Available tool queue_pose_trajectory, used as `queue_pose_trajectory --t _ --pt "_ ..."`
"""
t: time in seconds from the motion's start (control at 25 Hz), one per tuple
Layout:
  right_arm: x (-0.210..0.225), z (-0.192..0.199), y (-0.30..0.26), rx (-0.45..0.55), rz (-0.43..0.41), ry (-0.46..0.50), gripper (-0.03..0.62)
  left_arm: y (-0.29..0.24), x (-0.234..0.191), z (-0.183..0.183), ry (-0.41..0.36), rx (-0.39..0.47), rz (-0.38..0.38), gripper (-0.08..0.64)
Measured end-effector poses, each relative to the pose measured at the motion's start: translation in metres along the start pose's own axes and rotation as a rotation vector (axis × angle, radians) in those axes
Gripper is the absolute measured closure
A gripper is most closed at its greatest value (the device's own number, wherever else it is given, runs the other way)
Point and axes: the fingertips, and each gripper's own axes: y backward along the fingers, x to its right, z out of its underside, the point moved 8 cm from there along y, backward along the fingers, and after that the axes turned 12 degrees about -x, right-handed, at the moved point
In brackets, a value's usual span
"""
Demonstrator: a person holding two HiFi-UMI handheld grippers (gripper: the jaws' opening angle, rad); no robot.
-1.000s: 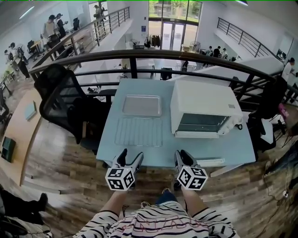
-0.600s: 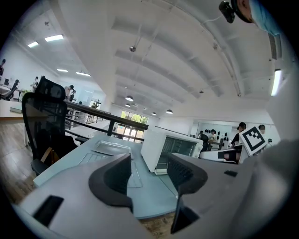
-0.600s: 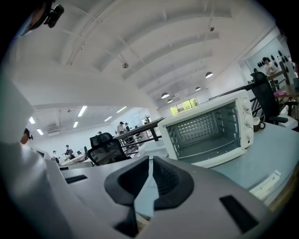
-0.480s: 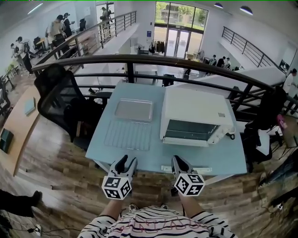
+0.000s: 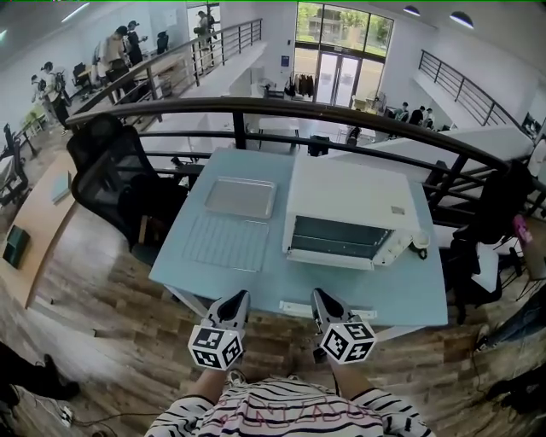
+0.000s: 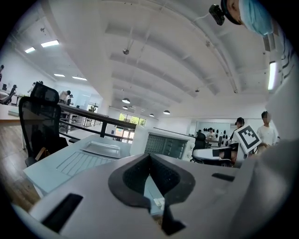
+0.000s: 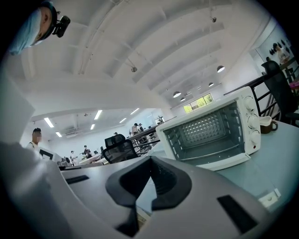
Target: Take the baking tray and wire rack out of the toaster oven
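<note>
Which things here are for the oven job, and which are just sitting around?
For the job: oven, tray, rack; tray and rack are already out on the table.
Just lying about: chair, white strip by the table's edge.

Bright, even indoor light from tall windows [image 5: 344, 30] and ceiling lamps [image 5: 461, 17]; shadows are soft. Strong fisheye bending curves the edges, and both gripper views have black corners.
</note>
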Motion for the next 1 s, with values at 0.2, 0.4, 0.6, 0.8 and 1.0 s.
queue_pose_trajectory --t 0.2,0.4,0.6,0.8,1.0 --pt "0.014 0.004 0.01 -0.022 -0.011 0.013 0.566 -0.006 0.021 0.008 0.018 -0.004 0.002 0.537" --pt "0.025 0.006 0.018 -0.022 -0.027 0.014 0.566 -0.007 0.039 0.018 0.066 0.016 0.01 0.537" --pt "0.032 0.003 0.028 -0.018 -0.044 0.032 0.566 -0.01 0.056 0.023 0.09 0.013 0.011 0.537" --pt "0.034 0.004 0.032 -0.019 -0.068 0.052 0.566 -0.008 0.066 0.029 0.082 0.018 -0.007 0.537" --pt "0.036 0.004 0.037 -0.022 -0.084 0.057 0.566 -0.006 0.076 0.031 0.08 0.028 -0.022 0.537"
